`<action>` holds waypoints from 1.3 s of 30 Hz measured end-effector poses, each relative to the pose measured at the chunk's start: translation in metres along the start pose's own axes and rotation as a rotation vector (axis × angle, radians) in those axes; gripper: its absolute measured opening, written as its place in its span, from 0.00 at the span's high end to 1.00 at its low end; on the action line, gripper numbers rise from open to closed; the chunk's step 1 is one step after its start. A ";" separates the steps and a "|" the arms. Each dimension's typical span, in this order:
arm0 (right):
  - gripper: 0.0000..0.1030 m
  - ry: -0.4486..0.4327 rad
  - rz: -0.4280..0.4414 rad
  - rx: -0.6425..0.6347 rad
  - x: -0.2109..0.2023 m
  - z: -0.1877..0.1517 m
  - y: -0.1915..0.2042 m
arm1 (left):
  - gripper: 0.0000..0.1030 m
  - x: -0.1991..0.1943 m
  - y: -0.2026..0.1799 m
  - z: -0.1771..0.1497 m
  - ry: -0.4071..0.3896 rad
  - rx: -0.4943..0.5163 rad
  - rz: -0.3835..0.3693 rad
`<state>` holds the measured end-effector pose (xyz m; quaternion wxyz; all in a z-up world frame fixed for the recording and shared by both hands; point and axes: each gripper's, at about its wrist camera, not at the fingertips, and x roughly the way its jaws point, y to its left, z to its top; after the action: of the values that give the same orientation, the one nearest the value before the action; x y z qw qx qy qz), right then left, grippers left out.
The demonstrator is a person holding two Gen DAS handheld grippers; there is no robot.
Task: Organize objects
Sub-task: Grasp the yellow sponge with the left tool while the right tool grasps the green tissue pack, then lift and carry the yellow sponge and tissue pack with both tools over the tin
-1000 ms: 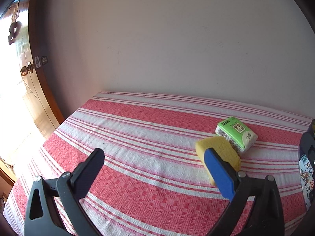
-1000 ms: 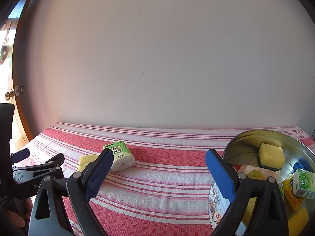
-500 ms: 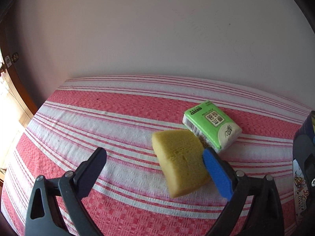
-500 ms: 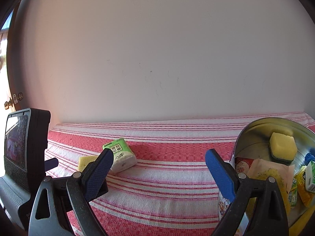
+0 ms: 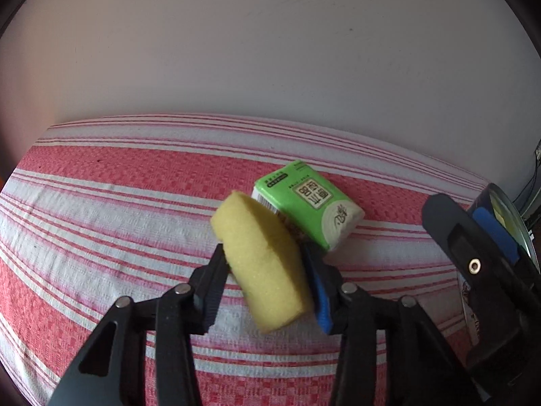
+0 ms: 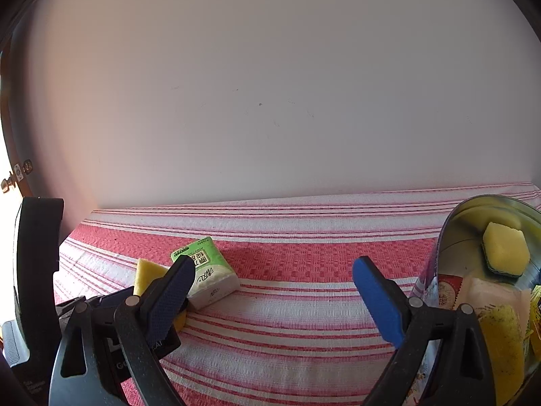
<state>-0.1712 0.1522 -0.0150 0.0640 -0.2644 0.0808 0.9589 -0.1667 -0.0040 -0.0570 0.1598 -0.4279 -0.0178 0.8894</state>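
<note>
My left gripper (image 5: 267, 264) is shut on a yellow sponge (image 5: 260, 257), which stands on edge on the red-and-white striped cloth (image 5: 101, 209). The sponge also shows in the right wrist view (image 6: 147, 272). A green tissue pack (image 5: 309, 204) lies just behind it, touching or nearly so; it also shows in the right wrist view (image 6: 206, 274). My right gripper (image 6: 274, 280) is open and empty above the cloth, to the right of the pack. A metal tin (image 6: 473, 216) at the right holds another sponge (image 6: 505, 253) and several packets.
A plain wall (image 5: 270, 50) runs behind the cloth-covered surface. A door with a knob (image 6: 6, 184) is at the far left. The right gripper's body (image 5: 480, 270) shows at the right of the left wrist view.
My left gripper moved in on the yellow sponge and closed on it. The right gripper stayed open and shifted slightly.
</note>
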 end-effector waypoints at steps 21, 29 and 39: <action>0.36 0.334 0.104 -0.140 0.086 -0.004 0.048 | 0.69 -0.026 0.070 -0.002 -0.058 -0.077 0.326; 0.45 0.310 0.110 -0.094 0.074 -0.004 0.037 | 0.69 -0.031 0.079 -0.003 -0.084 -0.079 0.334; 0.49 0.044 0.048 0.012 0.003 -0.006 0.012 | 0.69 -0.062 0.057 -0.014 -0.228 -0.020 0.365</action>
<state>-0.1729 0.1396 -0.0206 0.0408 -0.2831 0.0944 0.9536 -0.1352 -0.0783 -0.0285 -0.0112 -0.3220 0.0333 0.9461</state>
